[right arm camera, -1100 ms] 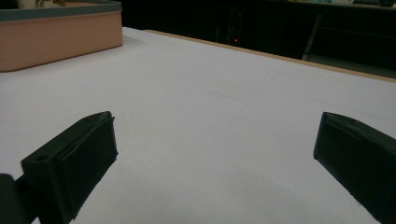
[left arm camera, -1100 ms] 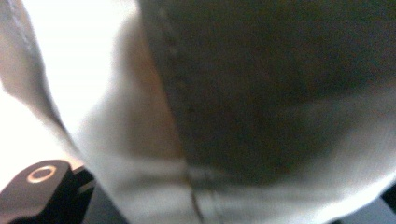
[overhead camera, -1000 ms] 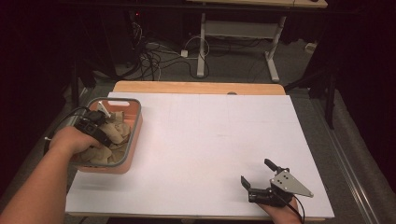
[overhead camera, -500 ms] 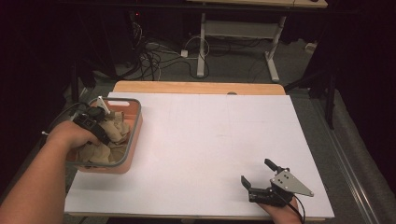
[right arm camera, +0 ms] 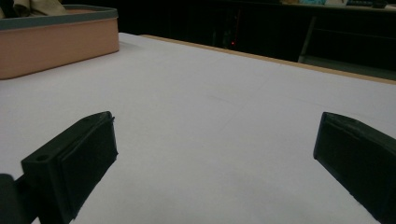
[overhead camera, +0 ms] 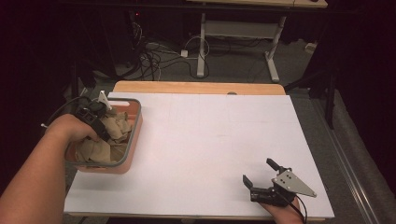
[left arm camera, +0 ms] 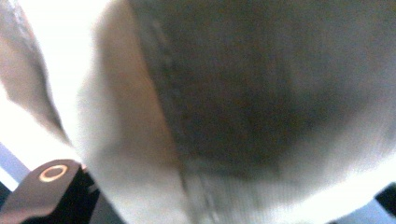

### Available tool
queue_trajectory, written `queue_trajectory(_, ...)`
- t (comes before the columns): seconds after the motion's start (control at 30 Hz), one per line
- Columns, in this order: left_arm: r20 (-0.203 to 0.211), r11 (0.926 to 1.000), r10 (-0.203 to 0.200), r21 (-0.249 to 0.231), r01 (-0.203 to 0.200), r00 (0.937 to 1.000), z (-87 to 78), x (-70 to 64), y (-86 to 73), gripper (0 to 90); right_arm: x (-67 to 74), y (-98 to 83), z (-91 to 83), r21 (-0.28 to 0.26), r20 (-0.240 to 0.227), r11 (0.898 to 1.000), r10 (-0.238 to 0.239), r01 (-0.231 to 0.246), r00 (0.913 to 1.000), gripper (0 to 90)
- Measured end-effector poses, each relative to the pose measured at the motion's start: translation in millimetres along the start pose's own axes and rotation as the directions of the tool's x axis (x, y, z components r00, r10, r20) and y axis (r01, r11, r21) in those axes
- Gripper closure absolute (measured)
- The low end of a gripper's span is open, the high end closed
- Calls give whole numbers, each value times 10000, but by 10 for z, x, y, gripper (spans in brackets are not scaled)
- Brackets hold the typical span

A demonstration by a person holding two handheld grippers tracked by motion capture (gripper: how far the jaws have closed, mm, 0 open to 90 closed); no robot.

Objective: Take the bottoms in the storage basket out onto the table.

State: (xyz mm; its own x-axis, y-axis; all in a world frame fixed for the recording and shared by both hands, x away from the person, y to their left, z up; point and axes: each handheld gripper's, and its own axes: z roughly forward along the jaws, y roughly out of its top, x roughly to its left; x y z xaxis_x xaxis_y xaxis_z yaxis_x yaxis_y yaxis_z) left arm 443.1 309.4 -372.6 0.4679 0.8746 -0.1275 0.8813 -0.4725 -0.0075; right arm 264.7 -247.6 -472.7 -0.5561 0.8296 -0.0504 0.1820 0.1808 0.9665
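Note:
A salmon-coloured bin with a grey rim stands at the table's left and holds several crumpled beige cloths. My left gripper reaches down into the pile. Its jaws have just been closing, and they are now shut on a beige cloth, which hangs right in front of the camera in the left gripper view. One black jaw tip shows at the bottom left there. My right gripper rests at the table's near right edge. Its jaws stand wide open with nothing between them, pointing toward the bin.
A white sheet covers the table, with a wooden strip along the far edge. Beyond the table are desk legs and cables on a dark floor. A wide bare stretch of sheet lies between the bin and the right gripper.
My left hand has risen a little inside the bin, lifting the cloth with it. The right gripper has stayed where it was.

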Motion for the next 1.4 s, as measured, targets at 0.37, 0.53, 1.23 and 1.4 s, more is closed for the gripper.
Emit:
queue_trajectory(0.37,123,9996,108,261,-111,9999,-134,-12,-40,631,-2,7,1,-25,11,10000,9,-9,10000,4)
queue_trajectory(0.53,216,9992,164,352,-172,9996,-155,-17,-54,631,12,9,8,-29,-64,9999,-97,97,9999,4)
queue_trajectory(1.23,0,9989,114,465,-113,9999,-419,-157,29,631,15,6,13,-31,-109,9999,-102,102,9999,4)
queue_trajectory(1.4,49,9991,193,365,-195,9998,-474,-186,43,631,8,9,12,-44,-97,10000,-80,80,9999,4)
